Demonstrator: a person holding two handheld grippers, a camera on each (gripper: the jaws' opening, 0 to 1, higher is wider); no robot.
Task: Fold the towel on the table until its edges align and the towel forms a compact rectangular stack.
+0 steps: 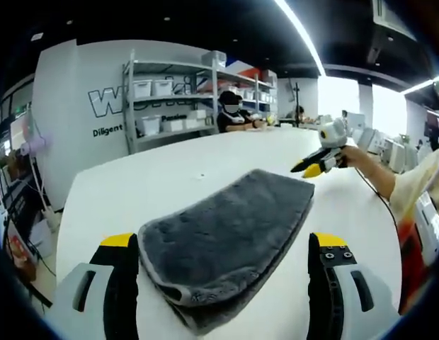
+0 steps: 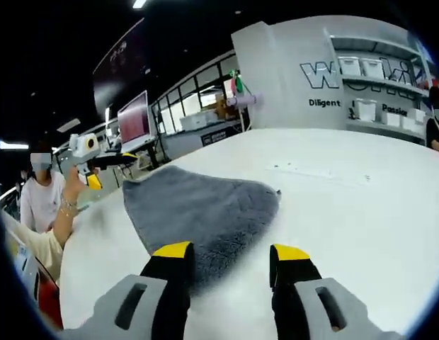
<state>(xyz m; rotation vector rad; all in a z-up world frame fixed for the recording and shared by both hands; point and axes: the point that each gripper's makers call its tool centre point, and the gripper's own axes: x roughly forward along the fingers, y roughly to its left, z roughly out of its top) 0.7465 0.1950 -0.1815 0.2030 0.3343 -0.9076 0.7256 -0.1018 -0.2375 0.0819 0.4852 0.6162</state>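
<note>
Grey plush towel (image 1: 226, 241) lying flat on the white worktop (image 1: 170, 177), folded over, doubled layers showing at the corner nearest the left gripper (image 1: 223, 273). Left gripper held low above the near worktop edge, jaws spread wide and released, flanking that folded corner without touching it. In the right gripper view, same towel (image 2: 202, 209) stretching away from the right gripper (image 2: 230, 265), jaws also parted and grasping nothing, one yellow-tipped jaw over the towel's near edge, contact impossible to tell. Right gripper (image 1: 320, 157) seen in the left gripper view too, hovering just beyond the towel's far corner, held by a hand (image 1: 355, 156). Left gripper (image 2: 88, 159) likewise visible in the right gripper view, off the towel's far side, raised in a hand (image 2: 72, 185). Behind the worktop: metal shelving (image 1: 173, 95) with white bins, a seated person (image 1: 232, 113), another person (image 2: 39, 195) at the worktop's edge.
</note>
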